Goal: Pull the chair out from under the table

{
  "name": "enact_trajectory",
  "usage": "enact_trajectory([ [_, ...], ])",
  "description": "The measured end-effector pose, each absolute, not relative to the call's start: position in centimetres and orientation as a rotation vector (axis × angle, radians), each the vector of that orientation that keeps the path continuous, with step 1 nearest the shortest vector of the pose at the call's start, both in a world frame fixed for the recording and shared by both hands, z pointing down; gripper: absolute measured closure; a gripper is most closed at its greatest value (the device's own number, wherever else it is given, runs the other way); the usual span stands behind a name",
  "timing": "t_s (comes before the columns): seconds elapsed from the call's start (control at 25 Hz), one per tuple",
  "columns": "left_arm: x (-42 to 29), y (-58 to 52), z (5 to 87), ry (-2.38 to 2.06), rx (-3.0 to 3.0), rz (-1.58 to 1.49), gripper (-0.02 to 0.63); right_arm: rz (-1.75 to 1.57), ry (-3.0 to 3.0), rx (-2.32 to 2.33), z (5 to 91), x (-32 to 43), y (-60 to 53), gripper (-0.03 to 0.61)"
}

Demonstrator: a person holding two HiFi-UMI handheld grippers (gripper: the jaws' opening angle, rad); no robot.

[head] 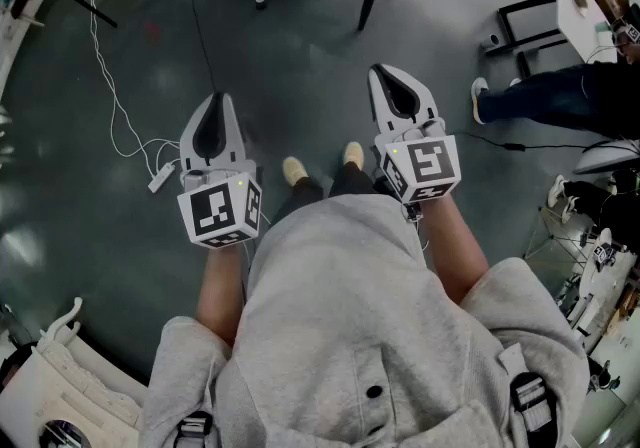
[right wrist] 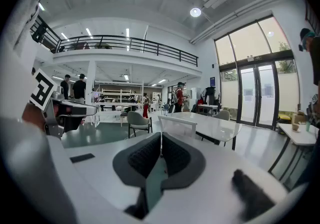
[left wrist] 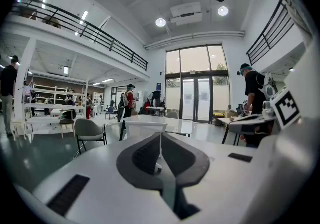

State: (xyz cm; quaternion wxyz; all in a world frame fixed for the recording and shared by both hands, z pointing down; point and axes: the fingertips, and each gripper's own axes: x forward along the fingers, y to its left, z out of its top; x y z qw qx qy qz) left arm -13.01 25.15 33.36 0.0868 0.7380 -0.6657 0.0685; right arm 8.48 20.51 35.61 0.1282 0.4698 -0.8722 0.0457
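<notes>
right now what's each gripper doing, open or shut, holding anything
Left gripper: shut, holding nothing.
Right gripper: shut, holding nothing.

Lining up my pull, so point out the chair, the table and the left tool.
chair (right wrist: pixel 177 119), right gripper view, backrest top rail.
table (right wrist: pixel 215 125), right gripper view, bare tabletop.
left tool (head: pixel 219 101), head view, shut fingertips.

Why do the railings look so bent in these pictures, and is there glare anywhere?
Right gripper view: the wide-angle lens bows the balcony railing and blackens the corners. Left gripper view: the ceiling lamp burns out white, with the same bowing. Head view: evenly lit, with the floor curving toward the edges.
</notes>
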Motion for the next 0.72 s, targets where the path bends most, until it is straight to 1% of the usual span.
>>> enact_trajectory([
  [0.12,-13.1,25.3,33.3,-1.975,2.191,0.197,0.592,0.115,-2.539,1.359,35.3,8.1,20.6,0.552],
  [0.28,-13.2,25.4,33.8,-1.969,2.220,0.268,0.592,0.105,-2.544,1.372,35.0,8.0,20.9,0.552],
  [0.52,-13.6,25.8,33.2,-1.960,2.230,0.277,0.592,0.162,-2.567,1.385,34.6,7.0,21.9,0.552],
  [0.72,-14.1,26.1,32.9,-1.954,2.213,0.254,0.592,0.095,-2.563,1.357,34.0,5.5,22.8,0.552],
])
